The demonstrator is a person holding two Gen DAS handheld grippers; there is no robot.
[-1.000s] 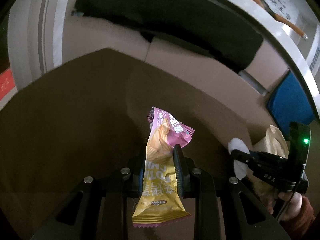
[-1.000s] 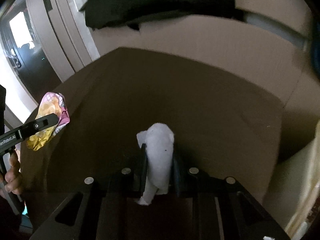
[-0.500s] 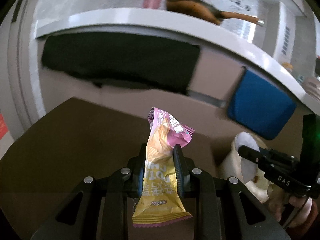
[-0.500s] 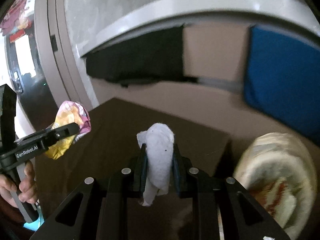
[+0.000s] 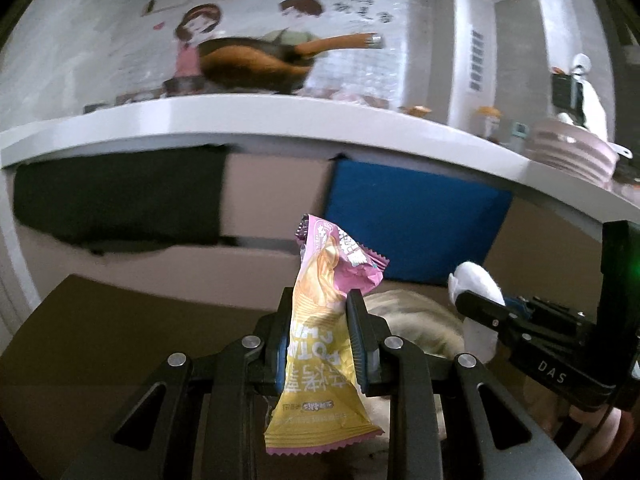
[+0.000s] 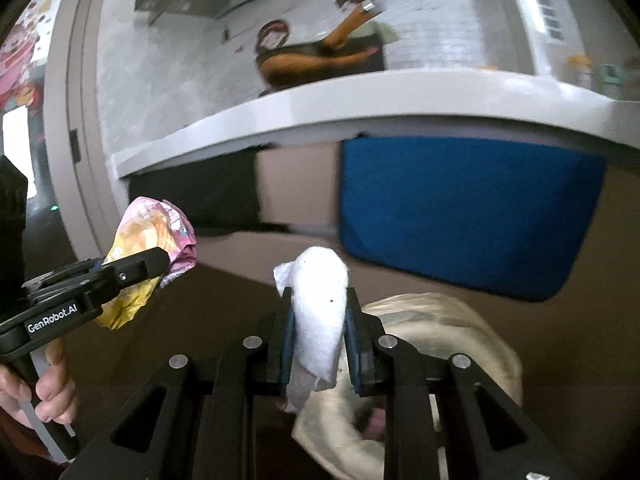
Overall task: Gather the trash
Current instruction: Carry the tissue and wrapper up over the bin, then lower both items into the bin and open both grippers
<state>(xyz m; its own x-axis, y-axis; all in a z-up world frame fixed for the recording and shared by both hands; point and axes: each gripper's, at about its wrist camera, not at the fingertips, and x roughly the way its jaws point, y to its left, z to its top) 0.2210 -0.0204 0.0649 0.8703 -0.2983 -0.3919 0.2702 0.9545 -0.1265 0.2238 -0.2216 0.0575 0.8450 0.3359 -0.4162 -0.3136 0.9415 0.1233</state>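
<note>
A long white countertop [image 5: 280,120] curves across the upper frame, a blue rectangular panel [image 6: 460,208] below it. A pale crumpled plastic bag [image 6: 452,320] lies lower right. The left gripper [image 5: 320,336] pinches a yellow-and-pink crinkled snack wrapper [image 5: 320,360] at centre; the right gripper [image 6: 320,332] clamps a white wadded tissue [image 6: 320,300].
</note>
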